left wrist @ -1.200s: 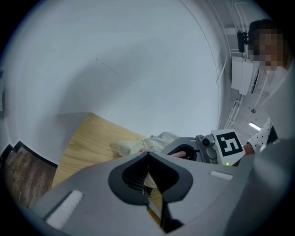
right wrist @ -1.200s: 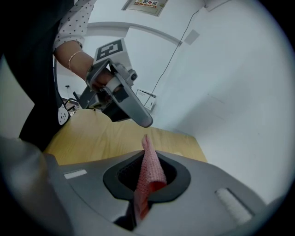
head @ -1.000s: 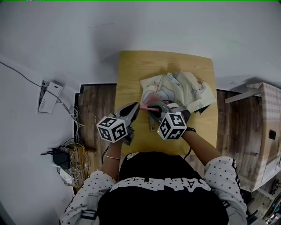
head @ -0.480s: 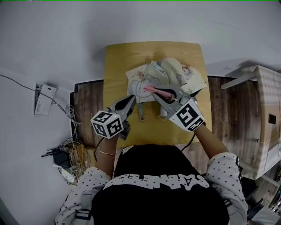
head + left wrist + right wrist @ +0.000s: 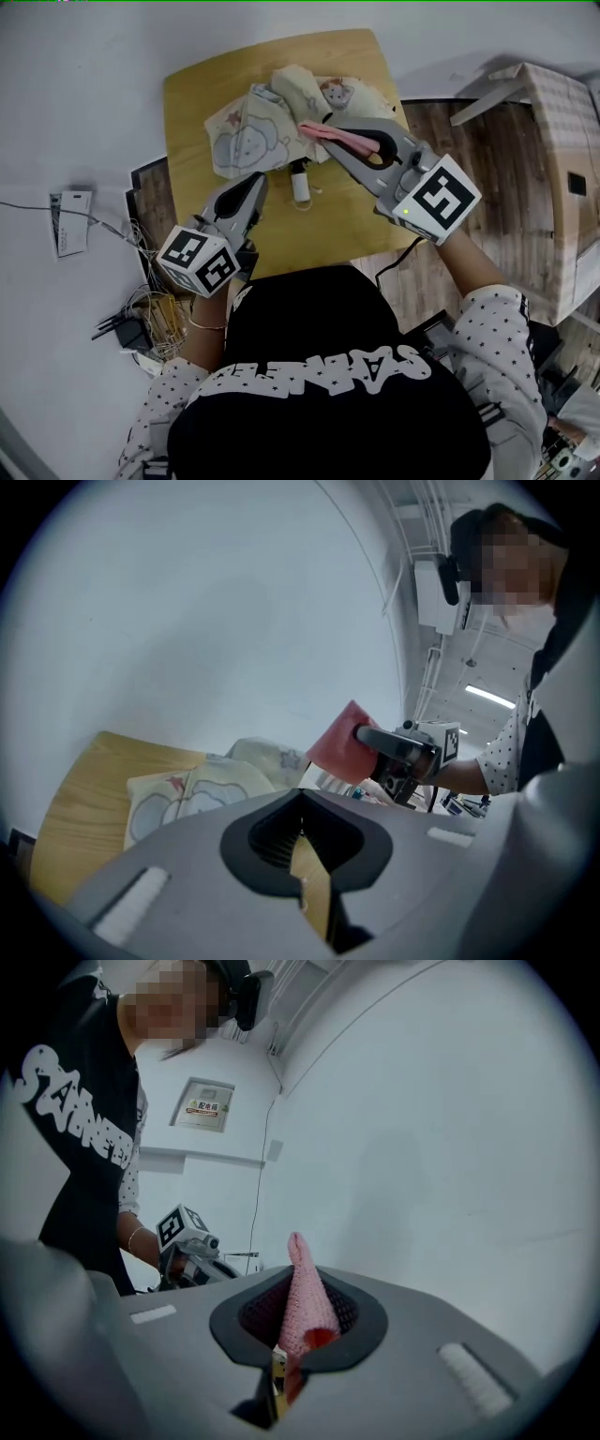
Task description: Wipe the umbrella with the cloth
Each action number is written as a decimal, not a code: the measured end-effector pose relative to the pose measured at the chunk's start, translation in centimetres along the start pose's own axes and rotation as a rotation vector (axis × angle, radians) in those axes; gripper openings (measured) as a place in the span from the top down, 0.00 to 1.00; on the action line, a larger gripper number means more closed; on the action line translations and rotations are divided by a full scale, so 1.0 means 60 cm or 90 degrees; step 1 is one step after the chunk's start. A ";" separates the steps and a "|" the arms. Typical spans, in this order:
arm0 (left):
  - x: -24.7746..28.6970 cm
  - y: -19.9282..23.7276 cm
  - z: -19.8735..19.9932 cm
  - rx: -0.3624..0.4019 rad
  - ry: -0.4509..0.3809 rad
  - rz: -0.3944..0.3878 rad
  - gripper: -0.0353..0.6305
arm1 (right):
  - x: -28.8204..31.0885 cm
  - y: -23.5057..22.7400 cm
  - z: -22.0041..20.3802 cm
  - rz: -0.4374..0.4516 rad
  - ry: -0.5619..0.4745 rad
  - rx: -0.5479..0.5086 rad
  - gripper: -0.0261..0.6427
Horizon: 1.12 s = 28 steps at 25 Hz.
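Note:
The folded cream umbrella (image 5: 267, 122) with cartoon prints lies on the small yellow table (image 5: 192, 94), its dark handle (image 5: 300, 183) pointing towards me. My right gripper (image 5: 317, 131) is raised over the umbrella's right side, shut on a pink cloth (image 5: 342, 139) that sticks out past its tips. The right gripper view shows the cloth (image 5: 305, 1302) standing up between the jaws. My left gripper (image 5: 255, 186) hovers near the table's front left, shut and holding nothing. In the left gripper view the umbrella (image 5: 202, 785) lies ahead, with the cloth (image 5: 337, 742) to its right.
A cardboard box (image 5: 553, 159) stands to the right of the table. Cables and a power strip (image 5: 141, 323) lie on the floor at the left, near a white device (image 5: 67, 220). A white wall rises behind the table.
Both grippers have risen off the table. The right one carried the pink cloth up and to the right, rolling as it went. The left one drew back from the umbrella towards the front left.

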<state>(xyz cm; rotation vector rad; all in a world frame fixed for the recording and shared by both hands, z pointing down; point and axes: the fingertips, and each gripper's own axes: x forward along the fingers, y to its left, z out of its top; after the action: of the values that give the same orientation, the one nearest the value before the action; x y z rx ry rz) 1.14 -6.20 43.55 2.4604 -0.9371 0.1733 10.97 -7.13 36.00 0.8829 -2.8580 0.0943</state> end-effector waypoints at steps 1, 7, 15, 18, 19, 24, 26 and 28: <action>0.000 -0.010 -0.003 0.003 0.002 0.000 0.94 | -0.012 0.003 -0.001 0.008 0.002 -0.006 0.91; 0.005 -0.050 -0.011 0.021 0.000 0.014 0.94 | -0.059 0.012 0.001 0.054 -0.005 -0.007 0.91; -0.005 -0.080 -0.011 0.034 -0.022 0.056 0.94 | -0.081 -0.005 0.010 0.027 -0.054 0.030 0.92; -0.017 -0.084 -0.007 0.034 -0.039 0.073 0.94 | -0.086 -0.001 0.005 0.016 -0.067 0.049 0.92; -0.022 -0.085 -0.005 0.038 -0.044 0.076 0.94 | -0.088 0.002 0.004 0.010 -0.069 0.052 0.92; -0.030 -0.080 0.005 0.045 -0.064 0.069 0.94 | -0.095 0.017 0.001 -0.015 -0.076 0.059 0.92; -0.024 -0.087 0.017 0.048 -0.072 0.052 0.94 | -0.102 0.017 0.006 -0.033 -0.077 0.064 0.92; -0.022 -0.100 0.036 0.063 -0.083 0.033 0.94 | -0.110 0.020 0.013 -0.055 -0.078 0.067 0.92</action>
<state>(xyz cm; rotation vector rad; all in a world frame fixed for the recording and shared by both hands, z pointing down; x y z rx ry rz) 3.96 -2.64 38.88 2.5657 -1.0720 0.0790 15.58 -2.53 34.18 1.0669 -2.9459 0.1883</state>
